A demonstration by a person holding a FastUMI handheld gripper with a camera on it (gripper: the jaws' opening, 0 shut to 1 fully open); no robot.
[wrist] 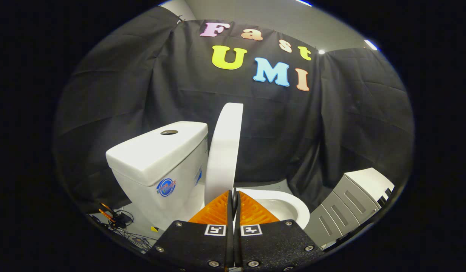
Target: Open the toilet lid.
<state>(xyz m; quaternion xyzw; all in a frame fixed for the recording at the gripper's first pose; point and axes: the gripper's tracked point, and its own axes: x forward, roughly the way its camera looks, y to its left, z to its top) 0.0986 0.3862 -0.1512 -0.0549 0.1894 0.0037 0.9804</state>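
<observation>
Here the toilet lid [224, 151] stands raised, nearly upright and seen almost edge-on, a tall white rounded slab rising through the centre of the frame. Its back leans toward the white cistern [157, 158] at centre left; whether the two touch cannot be told. The open bowl [289, 207] curves away at lower right of centre, its rim bare.

The gripper [233, 196] sits at the bottom centre of the frame, its two fingers pressed together with almost no gap between them. A small dark sliver shows at the tips, and it cannot be made out whether anything is pinched there. The tips lie just at the lower front edge of the lid, close against it, with the lid rising directly beyond them.

By its look the lid is rigid moulded plastic: stiff, fairly light, smooth and slippery, swinging on a hinge near the cistern. A sound hold would be on its thin free edge, or a push with the finger backs against its flat face. Judged from its stance, the lifting seems largely done.

At lower right stands a grey cabinet [350, 204]; cables [119, 221] trail on the floor at lower left
</observation>
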